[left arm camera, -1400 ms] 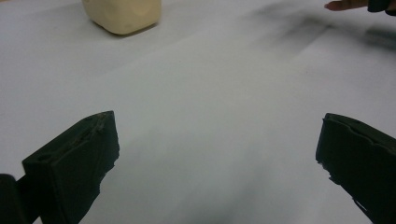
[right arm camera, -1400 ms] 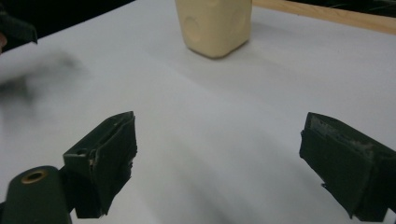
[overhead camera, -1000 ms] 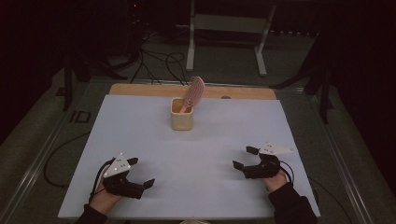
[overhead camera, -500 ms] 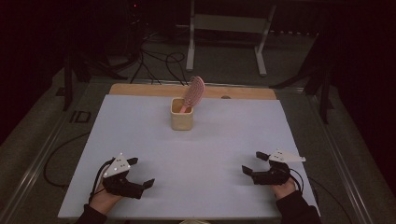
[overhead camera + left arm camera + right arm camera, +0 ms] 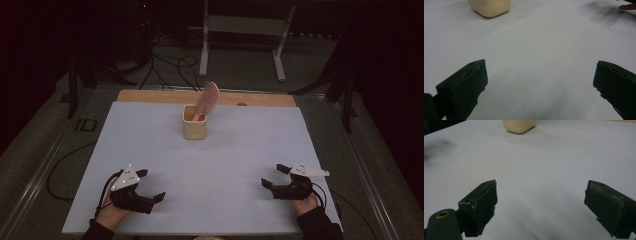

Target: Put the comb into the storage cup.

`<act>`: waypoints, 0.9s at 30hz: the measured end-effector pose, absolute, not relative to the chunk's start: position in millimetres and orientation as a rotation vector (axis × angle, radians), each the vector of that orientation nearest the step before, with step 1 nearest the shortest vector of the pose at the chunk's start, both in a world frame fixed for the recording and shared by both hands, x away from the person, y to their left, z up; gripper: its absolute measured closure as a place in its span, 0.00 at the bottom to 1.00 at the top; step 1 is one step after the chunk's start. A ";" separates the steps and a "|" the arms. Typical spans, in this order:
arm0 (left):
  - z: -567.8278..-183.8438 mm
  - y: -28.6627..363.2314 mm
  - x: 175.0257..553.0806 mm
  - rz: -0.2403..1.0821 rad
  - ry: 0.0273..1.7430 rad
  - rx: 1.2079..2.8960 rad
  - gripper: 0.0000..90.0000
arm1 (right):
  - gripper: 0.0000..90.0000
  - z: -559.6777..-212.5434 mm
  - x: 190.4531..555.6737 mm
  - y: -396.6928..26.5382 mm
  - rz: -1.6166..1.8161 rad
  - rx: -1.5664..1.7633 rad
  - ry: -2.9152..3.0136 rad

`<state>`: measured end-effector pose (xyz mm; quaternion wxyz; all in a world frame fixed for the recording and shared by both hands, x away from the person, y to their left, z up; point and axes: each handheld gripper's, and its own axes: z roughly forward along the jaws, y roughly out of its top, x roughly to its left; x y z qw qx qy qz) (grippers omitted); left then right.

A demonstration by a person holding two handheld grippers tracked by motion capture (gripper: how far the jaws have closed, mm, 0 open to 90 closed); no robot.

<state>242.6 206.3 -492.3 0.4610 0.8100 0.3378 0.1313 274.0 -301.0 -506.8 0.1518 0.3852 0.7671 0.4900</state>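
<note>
Hairbrush [image 5: 207, 99] stands in far cup [image 5: 194, 128]; left gripper [image 5: 151, 187] and right gripper [image 5: 271, 176] rest near, jaws wide, empty. Likely next: a reach.

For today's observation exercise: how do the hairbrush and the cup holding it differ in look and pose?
The hairbrush is pink and slender; the cup is cream and squat. The hairbrush leans tilted, handle down and head up; the cup stands upright on the white table. The hairbrush rises above the rim; the cup sits lower. Both stand at the table's far middle, touching.
</note>
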 end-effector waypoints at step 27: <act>-492.1 208.5 239.8 0.327 0.838 1.990 0.00 | 0.12 -508.6 275.7 -298.3 1.400 1.106 2.225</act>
